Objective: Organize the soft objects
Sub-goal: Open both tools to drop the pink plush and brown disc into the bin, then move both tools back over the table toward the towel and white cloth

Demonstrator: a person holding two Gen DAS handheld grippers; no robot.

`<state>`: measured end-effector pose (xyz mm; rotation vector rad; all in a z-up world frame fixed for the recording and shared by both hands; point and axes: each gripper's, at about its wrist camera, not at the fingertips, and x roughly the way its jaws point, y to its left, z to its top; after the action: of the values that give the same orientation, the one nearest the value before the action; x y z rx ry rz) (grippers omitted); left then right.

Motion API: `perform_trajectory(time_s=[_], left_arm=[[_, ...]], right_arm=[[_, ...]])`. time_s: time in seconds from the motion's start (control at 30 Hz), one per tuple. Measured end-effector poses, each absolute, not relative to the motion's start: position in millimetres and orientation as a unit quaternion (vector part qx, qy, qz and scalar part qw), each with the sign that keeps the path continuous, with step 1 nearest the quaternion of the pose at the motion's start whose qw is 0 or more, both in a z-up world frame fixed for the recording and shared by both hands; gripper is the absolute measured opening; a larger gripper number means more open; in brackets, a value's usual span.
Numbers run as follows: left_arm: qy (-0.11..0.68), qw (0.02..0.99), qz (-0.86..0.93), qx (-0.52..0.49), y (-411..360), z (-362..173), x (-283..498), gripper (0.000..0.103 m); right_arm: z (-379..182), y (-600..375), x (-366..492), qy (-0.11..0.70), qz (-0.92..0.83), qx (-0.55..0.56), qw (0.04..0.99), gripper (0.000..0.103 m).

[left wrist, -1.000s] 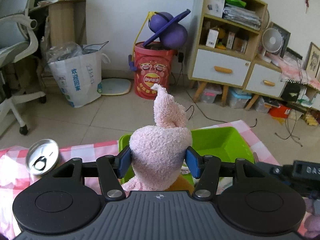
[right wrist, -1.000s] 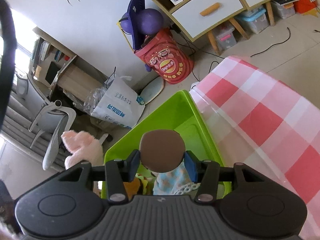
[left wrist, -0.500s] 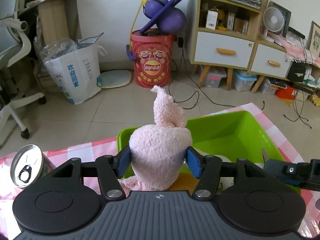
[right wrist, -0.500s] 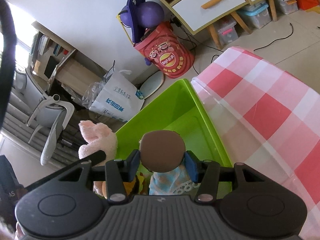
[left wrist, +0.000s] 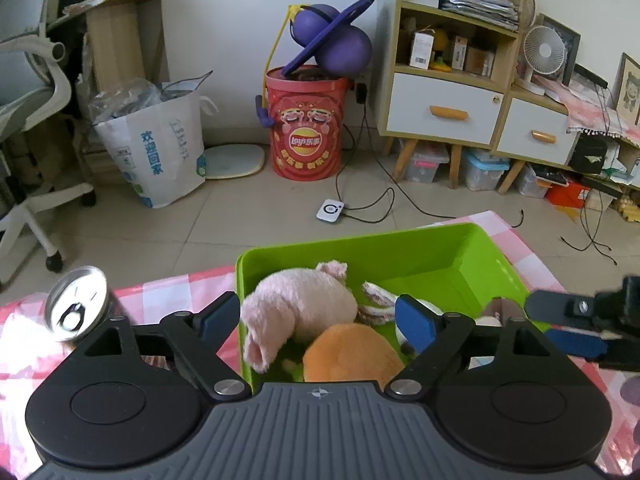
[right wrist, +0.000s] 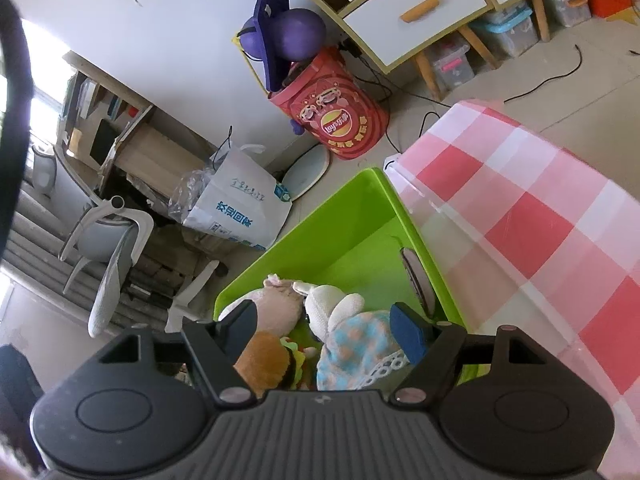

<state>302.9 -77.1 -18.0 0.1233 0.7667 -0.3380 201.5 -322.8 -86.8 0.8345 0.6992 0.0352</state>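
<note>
Looking along the left claw (left wrist: 318,318), I see its jaws opening, with nothing pressed between the blue pads; the pink plush toy (left wrist: 298,306) lies below them inside the green bin (left wrist: 400,246), free of the claw. Next to it in the bin are an orange-brown plush (left wrist: 352,354) and a white plush rabbit (right wrist: 334,304) in a blue dotted dress with lace. My right claw (right wrist: 324,326) is also opening above the same bin and holds nothing. The bin stands on the counter, which has a pink and white checked cloth (right wrist: 520,216). A drink can (left wrist: 76,304) with its pull tab stands on the cloth to the left of the bin. On the floor behind, the red bucket (left wrist: 306,124) carries the logo "Lay's" with Chinese characters under it. The white bag (left wrist: 156,148) has blue Chinese writing; I read "欢迎回家".
</note>
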Motion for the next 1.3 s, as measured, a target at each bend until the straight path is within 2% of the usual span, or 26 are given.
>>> perform_trajectory(time_s=[0.2,0.33,0.57,0.9,1.17,1.3], left_arm=[[0.371,0.913,-0.167,0.040,-63,3,260,0.085],[0.362,0.918,-0.160,0.030,-47,21,222,0.093],[0.368,0.919,-0.140,0.013,-16,33,164,0.098],[0.398,0.910,-0.113,-0.004,18,3,94,0.098],[0.412,0.903,-0.111,-0.042,20,-32,70,0.098],[0.413,0.901,-0.128,-0.027,7,-44,64,0.098]], right_arm=[[-62,-319,187,0.335,0.019,0.370,0.867,0.049],[-47,-313,173,0.341,0.021,0.331,0.880,0.052],[-31,-291,136,0.366,0.027,0.280,0.887,0.056],[-36,-251,82,0.401,0.053,0.207,0.891,0.058],[-60,-240,55,0.423,0.052,0.183,0.886,0.058],[-78,-235,55,0.448,0.043,0.179,0.875,0.059]])
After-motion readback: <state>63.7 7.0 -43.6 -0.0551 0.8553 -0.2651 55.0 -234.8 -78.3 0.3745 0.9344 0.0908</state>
